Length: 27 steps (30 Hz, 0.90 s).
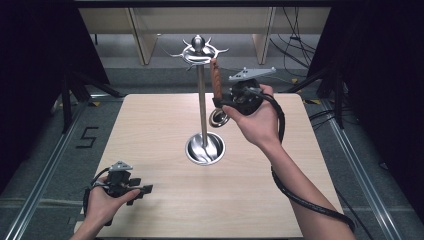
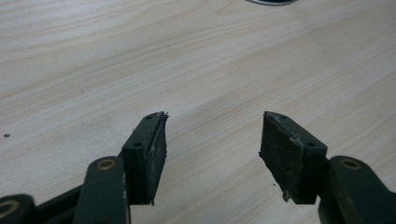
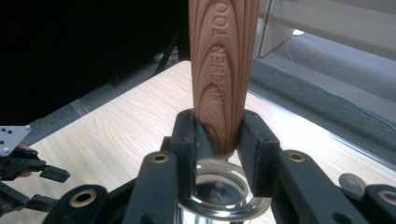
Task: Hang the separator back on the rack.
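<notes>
While clamped, ladle (image 3: 223, 70) beside stand (image 1: 201, 100)

A light wood-grain surface (image 1: 165, 200) sits on a grey floor (image 1: 45, 150), where a dark mark shaped like the numeral 5 (image 1: 87, 137) lies just off its left edge. Black curtains (image 1: 35, 45) close in both sides, with dark stand legs (image 1: 70, 95) set at their feet. Beyond the far edge a pale wooden frame (image 1: 145, 30) stands along the back, and thin black cables (image 1: 292, 45) trail over the floor at the back right.
</notes>
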Each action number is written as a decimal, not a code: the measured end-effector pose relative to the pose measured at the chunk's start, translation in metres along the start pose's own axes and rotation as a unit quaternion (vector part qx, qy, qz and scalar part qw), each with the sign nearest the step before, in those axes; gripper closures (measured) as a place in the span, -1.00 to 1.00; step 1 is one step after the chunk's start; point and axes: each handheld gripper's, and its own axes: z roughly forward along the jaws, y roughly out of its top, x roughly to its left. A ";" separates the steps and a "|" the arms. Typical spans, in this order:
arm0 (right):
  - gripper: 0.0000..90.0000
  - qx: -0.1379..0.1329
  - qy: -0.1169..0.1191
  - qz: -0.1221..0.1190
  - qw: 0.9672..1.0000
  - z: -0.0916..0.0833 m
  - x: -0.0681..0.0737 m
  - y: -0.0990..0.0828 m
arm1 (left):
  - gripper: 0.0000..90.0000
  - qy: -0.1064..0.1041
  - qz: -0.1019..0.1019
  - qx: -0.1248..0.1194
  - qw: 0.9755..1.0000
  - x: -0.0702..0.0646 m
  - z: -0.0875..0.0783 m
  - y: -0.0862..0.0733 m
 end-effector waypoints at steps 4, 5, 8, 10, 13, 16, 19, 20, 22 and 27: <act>0.55 -0.001 0.001 0.006 1.000 0.003 0.000 -0.003 | -0.11 -0.004 0.001 0.001 1.000 0.000 -0.001 0.000; 0.55 -0.005 -0.003 -0.005 1.000 0.004 0.000 -0.004 | -0.11 0.000 0.000 0.000 1.000 0.000 0.000 0.000; 0.51 -0.014 -0.001 -0.004 1.000 0.003 0.000 -0.007 | -0.11 0.000 0.001 0.001 1.000 0.000 0.000 0.000; 0.37 -0.005 0.010 -0.005 1.000 0.000 0.001 -0.009 | -0.11 0.004 0.002 -0.001 1.000 -0.001 0.000 0.000; 0.22 -0.011 0.008 -0.014 1.000 -0.005 0.001 -0.015 | -0.11 0.003 0.000 -0.002 1.000 -0.001 0.000 0.000; 0.10 -0.007 0.011 -0.020 1.000 -0.015 -0.002 -0.025 | -0.12 0.010 0.001 -0.004 1.000 0.000 -0.001 0.000; 0.06 -0.003 0.004 -0.018 1.000 -0.026 -0.006 -0.038 | -0.12 0.007 0.010 0.000 1.000 0.001 -0.002 0.001; 0.06 -0.003 -0.001 -0.019 1.000 -0.030 -0.007 -0.043 | -0.12 0.010 0.000 -0.008 1.000 0.000 -0.001 0.001; 0.05 0.002 -0.003 -0.014 1.000 -0.036 -0.010 -0.053 | -0.12 0.011 0.001 -0.006 1.000 0.000 -0.001 0.001; 0.07 0.010 -0.010 -0.006 1.000 -0.050 -0.019 -0.088 | -0.12 0.011 0.010 -0.008 1.000 0.000 -0.003 0.001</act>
